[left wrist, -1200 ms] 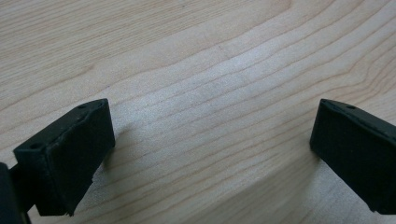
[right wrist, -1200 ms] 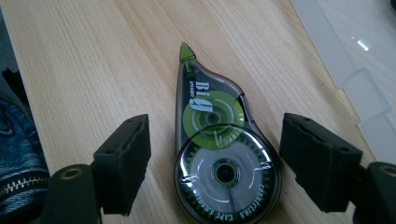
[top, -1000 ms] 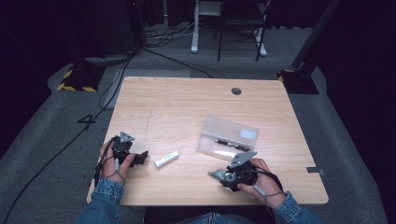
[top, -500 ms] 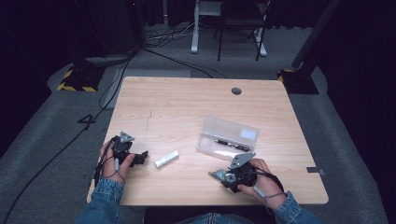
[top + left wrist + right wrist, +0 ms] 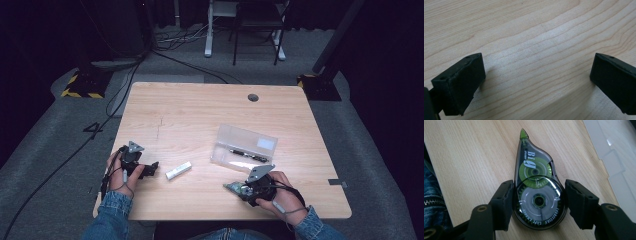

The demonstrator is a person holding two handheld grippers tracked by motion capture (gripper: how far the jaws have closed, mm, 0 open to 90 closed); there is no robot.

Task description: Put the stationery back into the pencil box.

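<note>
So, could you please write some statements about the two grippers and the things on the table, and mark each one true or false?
1. The right gripper has a correction tape dispenser between its jaws. True; the jaws have just been closing, and the pads sit against its sides.
2. The left gripper holds the small white stick. False: its jaws stand open over bare table, and the stick lies beside it.
3. A black pen lies in the clear case. True.
4. The dispenser stands upright on its edge. False: it lies flat on the table.
</note>
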